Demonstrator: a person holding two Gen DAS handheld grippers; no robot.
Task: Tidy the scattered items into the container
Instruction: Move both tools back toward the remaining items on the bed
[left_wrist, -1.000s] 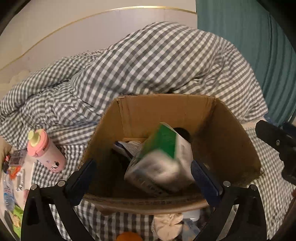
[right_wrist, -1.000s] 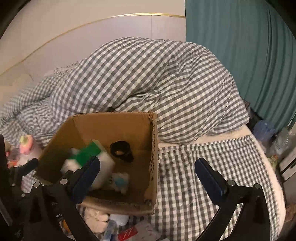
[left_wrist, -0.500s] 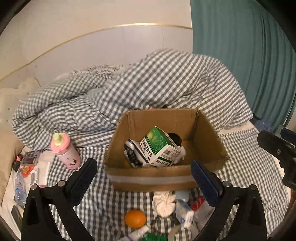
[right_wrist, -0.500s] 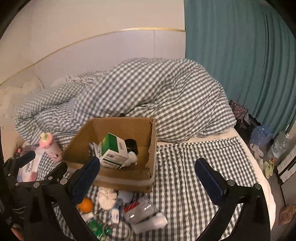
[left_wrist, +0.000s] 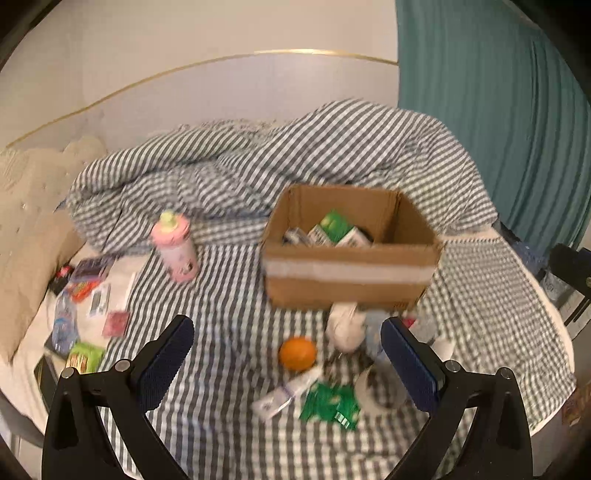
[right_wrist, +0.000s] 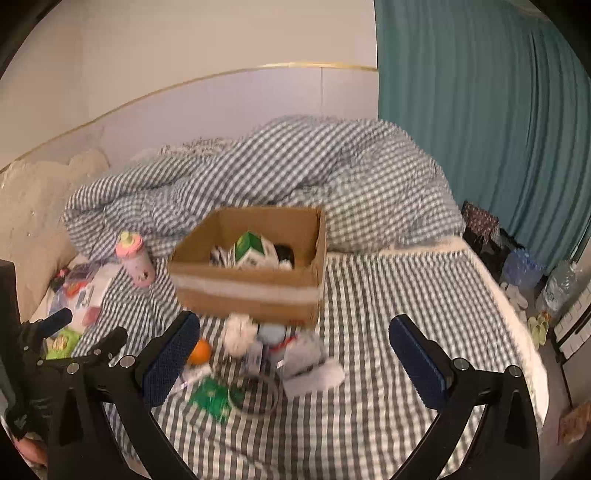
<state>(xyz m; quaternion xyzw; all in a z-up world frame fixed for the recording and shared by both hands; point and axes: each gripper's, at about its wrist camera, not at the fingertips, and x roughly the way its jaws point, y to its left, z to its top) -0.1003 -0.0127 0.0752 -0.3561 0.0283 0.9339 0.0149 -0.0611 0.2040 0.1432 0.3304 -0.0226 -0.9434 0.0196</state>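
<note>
A cardboard box stands on the checked bed and holds a green-and-white carton among other items. In front of it lie an orange, a white bundle, a green packet, a white tube and a clear tape ring. A pink bottle stands to the left. My left gripper and right gripper are both open and empty, well back from the box.
A rumpled checked duvet is heaped behind the box. Small packets and cards litter the bed's left edge beside a beige pillow. A teal curtain hangs at right, with bottles on the floor.
Both grippers have pulled back and up from the box. The green-and-white carton was falling from the left gripper a second ago and now rests inside the box.
</note>
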